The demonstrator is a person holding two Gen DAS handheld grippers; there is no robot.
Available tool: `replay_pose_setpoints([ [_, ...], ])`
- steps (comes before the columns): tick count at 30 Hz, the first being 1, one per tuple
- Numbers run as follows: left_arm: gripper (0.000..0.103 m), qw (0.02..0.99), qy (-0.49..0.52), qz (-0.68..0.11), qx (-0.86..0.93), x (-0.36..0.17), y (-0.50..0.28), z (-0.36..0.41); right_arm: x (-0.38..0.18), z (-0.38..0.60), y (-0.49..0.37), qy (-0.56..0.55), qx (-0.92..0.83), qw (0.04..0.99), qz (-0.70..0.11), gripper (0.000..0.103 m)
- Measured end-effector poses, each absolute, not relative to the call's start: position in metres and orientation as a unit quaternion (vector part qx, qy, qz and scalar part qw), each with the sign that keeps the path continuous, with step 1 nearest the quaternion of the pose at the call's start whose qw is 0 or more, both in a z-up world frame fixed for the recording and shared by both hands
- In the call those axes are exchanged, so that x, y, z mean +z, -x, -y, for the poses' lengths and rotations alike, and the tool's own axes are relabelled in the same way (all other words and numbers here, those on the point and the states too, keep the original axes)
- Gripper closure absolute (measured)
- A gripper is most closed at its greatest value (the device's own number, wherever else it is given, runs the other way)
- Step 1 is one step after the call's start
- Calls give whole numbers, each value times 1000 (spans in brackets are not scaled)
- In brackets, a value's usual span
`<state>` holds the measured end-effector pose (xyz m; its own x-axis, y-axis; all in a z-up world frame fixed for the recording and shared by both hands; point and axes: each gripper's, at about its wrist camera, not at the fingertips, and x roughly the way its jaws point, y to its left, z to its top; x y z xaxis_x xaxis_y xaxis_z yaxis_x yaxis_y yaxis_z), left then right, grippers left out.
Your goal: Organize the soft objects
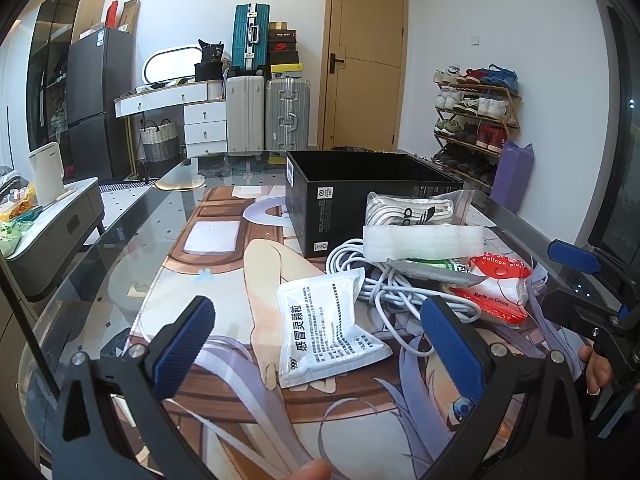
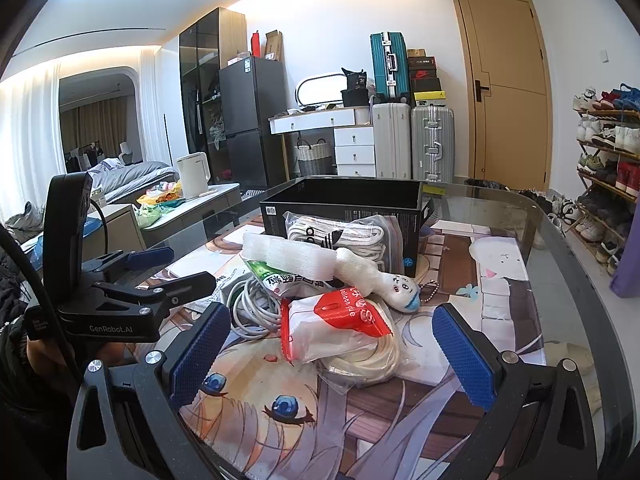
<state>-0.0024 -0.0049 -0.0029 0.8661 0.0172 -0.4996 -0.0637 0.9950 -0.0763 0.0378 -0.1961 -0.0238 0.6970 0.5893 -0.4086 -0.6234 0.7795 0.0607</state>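
Black cardboard forms the open box (image 2: 344, 204), whose inside is hidden by its near wall, so nothing can be judged as packed yet. Piled unsorted just in front of the box are the bagged white rope (image 2: 340, 236), foam strip (image 2: 292, 258), white cable (image 1: 384, 284), red-and-white packet (image 2: 340, 328), white sachet (image 1: 324, 328) and small plush (image 2: 396, 286). Both the left gripper (image 1: 320, 344) and right gripper (image 2: 336, 348) are held wide open and empty before the pile; how much lies buried beneath it cannot be made out.

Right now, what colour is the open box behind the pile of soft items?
Black, with small white labels on its sides; the box shows best in the left wrist view.
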Motion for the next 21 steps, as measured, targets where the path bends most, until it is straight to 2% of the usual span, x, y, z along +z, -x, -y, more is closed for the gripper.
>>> replay_pose_setpoints([
  [21, 0, 965, 45, -258, 22, -4, 2, 5, -24, 196, -38, 41, 330, 920, -209, 1],
])
